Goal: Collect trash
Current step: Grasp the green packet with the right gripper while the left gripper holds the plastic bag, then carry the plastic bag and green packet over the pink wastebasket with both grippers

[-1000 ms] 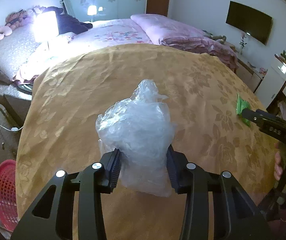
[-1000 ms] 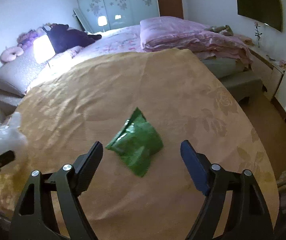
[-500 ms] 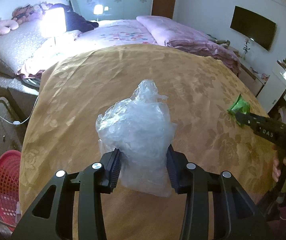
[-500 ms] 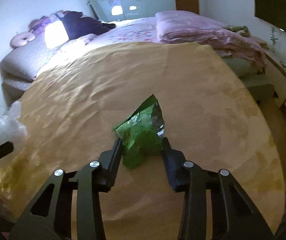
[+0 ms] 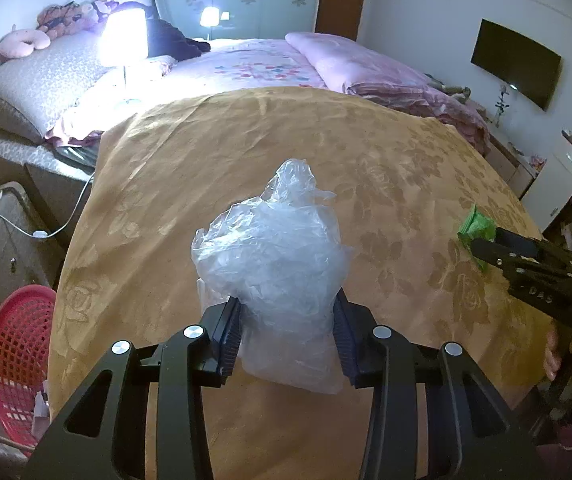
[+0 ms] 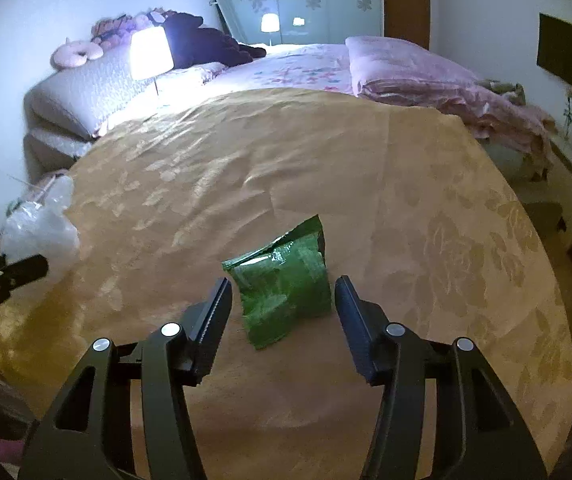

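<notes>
My left gripper (image 5: pixel 286 320) is shut on a crumpled clear plastic bag (image 5: pixel 274 264), held above the gold floral tablecloth (image 5: pixel 246 140). A green snack wrapper (image 6: pixel 282 276) sits between the jaws of my right gripper (image 6: pixel 284 300). Those jaws are opening, and a gap shows on each side of the wrapper. From the left wrist view the right gripper (image 5: pixel 525 256) is at the far right with the wrapper (image 5: pixel 475 226) at its tip. The right wrist view shows the bag (image 6: pixel 42 228) and the left gripper's finger (image 6: pixel 26 268) at the far left.
A red mesh basket (image 5: pixel 14 340) stands on the floor beside the table's left edge. Beyond the table is a bed (image 5: pixel 266 64) with pink bedding and a lit lamp (image 5: pixel 124 38). A person's hand (image 5: pixel 551 356) holds the right gripper's handle.
The right gripper shut on the green wrapper half a second ago; now its jaws have spread apart off it. The left gripper keeps its hold on the plastic bag.
</notes>
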